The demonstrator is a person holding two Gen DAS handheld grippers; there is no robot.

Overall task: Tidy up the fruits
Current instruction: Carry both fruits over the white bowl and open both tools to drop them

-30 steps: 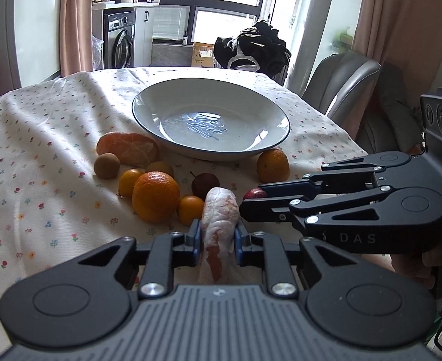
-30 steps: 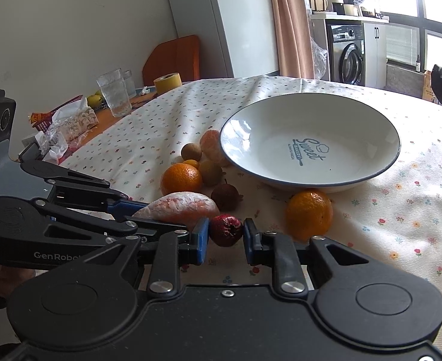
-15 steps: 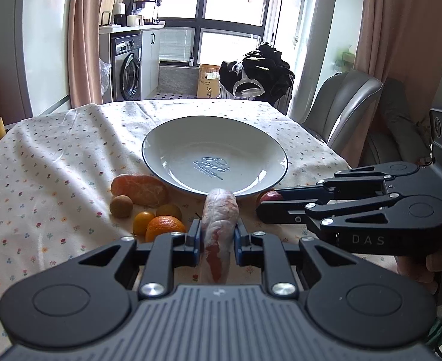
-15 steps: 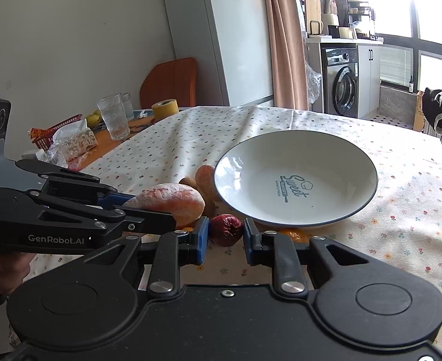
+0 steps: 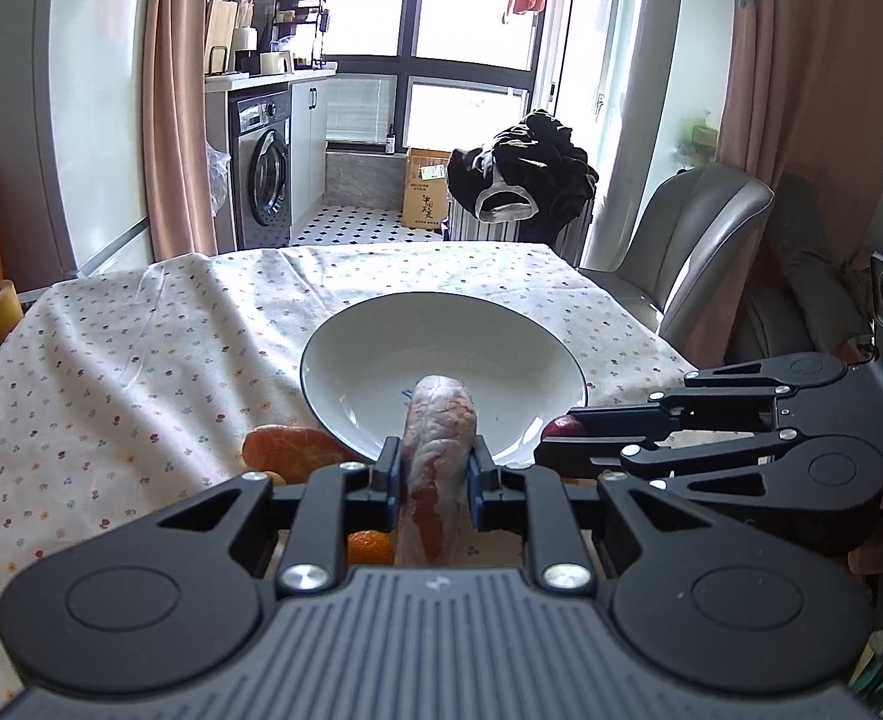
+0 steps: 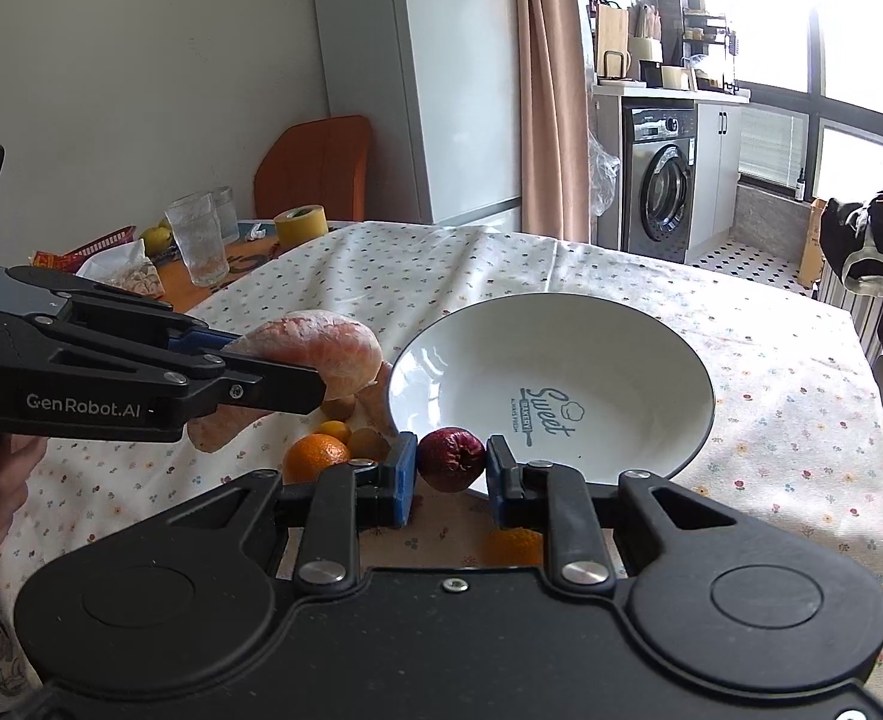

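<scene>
My left gripper (image 5: 433, 468) is shut on a peeled pinkish citrus segment (image 5: 438, 438), held in the air just short of the near rim of the white bowl (image 5: 381, 360). The same segment (image 6: 327, 354) shows in the right wrist view, left of the bowl (image 6: 621, 360). My right gripper (image 6: 448, 462) is shut on a small dark red fruit (image 6: 450, 459), raised at the bowl's near edge; this fruit (image 5: 561, 425) peeks out in the left wrist view. The bowl holds no fruit.
Loose fruit lies on the flowered tablecloth below: an orange (image 6: 315, 457), small yellow-brown fruits (image 6: 366, 441), another peeled segment (image 5: 291, 449) and an orange (image 6: 516, 546) under the right gripper. Glasses (image 6: 198, 246), a tape roll (image 6: 300, 225) and a grey chair (image 5: 705, 240) stand around.
Both grippers have risen from the table with their fruit and moved toward the bowl. The loose fruits now lie lower and partly hidden beneath the grippers.
</scene>
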